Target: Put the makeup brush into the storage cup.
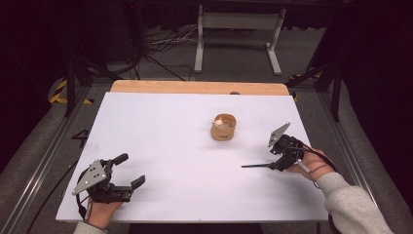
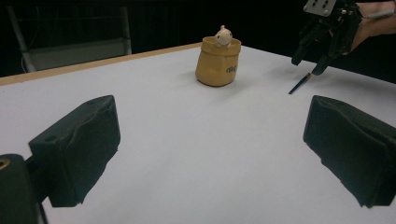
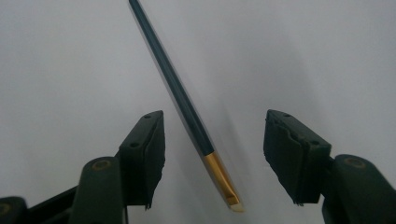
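Dark pencil (image 3: pixel 180 95) with gold ferrule lies flat on the white tabletop (image 1: pixel 175 146), near its right edge, between the half-open jaws of the right tool (image 3: pixel 212 154), pads not yet touching. Step in hand: grasp. Next move calls for closing squarely on the shaft. Left tool (image 2: pixel 210 154) rests wide, empty. Tan pouch (image 1: pixel 223 127) stands apart.

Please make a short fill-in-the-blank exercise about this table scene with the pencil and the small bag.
1. The dark pencil lies between the jaws of the ____ gripper.
2. A small toy figure sits inside the ____ bag.
3. The left gripper has its jaws ____.

Missing words: right; tan; open
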